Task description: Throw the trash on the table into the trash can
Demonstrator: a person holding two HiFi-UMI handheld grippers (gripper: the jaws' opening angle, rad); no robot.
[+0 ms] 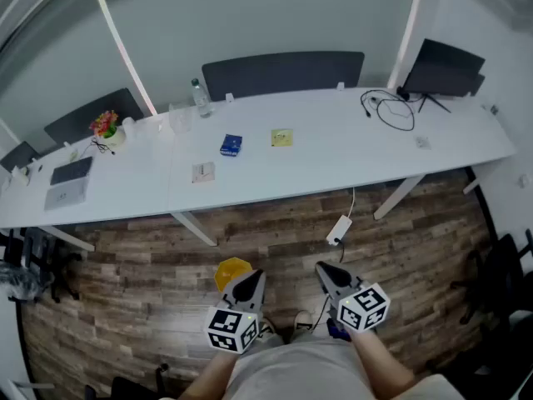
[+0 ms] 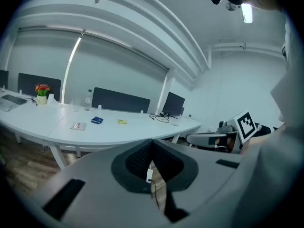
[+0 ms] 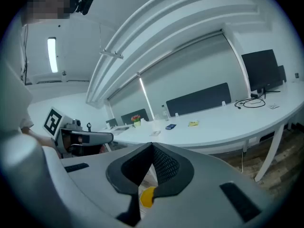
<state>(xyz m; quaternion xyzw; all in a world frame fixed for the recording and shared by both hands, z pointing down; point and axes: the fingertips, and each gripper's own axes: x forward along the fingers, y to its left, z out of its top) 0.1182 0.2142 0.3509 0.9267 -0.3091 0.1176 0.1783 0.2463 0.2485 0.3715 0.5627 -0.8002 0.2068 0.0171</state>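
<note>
Long white bench [image 1: 333, 165] ran across the room above a wood floor [image 1: 125, 257]. Yellow trash can [image 1: 232, 271] stood on the floor, just beside left gripper [image 1: 249, 280]. It and right gripper [image 1: 326, 272] were low, well apart from bench; fingers together on both, nothing between. On bench, near one another: pale wrapper [image 1: 203, 172], blue packet [image 1: 231, 145], yellow packet [image 1: 281, 137].

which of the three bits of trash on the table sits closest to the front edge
The pale grey wrapper, the leftmost of the three. The blue packet and the yellow packet both lie farther back, toward the middle of the table.
</note>
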